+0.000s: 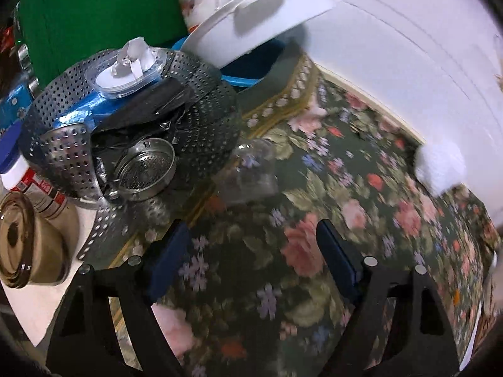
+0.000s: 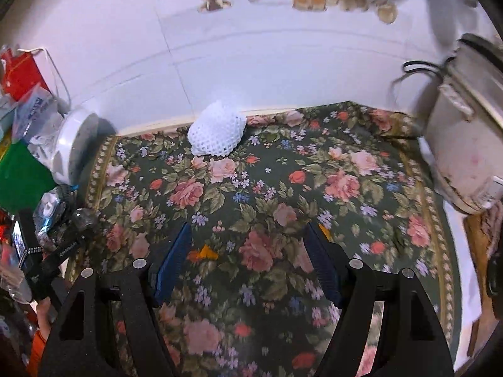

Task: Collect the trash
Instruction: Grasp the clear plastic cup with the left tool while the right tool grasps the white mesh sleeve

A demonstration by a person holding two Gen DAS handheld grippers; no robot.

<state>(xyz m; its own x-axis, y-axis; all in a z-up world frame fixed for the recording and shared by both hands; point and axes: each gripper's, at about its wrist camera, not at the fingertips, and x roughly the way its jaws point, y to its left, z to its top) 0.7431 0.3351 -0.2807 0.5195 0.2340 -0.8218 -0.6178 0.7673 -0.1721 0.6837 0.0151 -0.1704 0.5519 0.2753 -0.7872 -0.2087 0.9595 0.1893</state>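
A white foam fruit net (image 2: 217,132) lies on the floral tablecloth (image 2: 267,194) against the white wall; it also shows in the left wrist view (image 1: 440,169). A small clear plastic piece (image 1: 251,172) lies on the cloth beside a perforated metal steamer basket (image 1: 132,125). My left gripper (image 1: 251,251) is open and empty, low over the cloth, just short of the clear piece. My right gripper (image 2: 248,251) is open and empty over the middle of the cloth, well short of the foam net. A small orange scrap (image 2: 204,253) lies between its fingers.
The steamer basket holds a clear blister pack (image 1: 125,72), blue and black wrappers and a metal strainer (image 1: 144,169). A tilted white lid (image 1: 261,12), a green box (image 1: 94,15) and jars (image 1: 28,245) crowd the left. A white rice cooker (image 2: 465,144) stands right.
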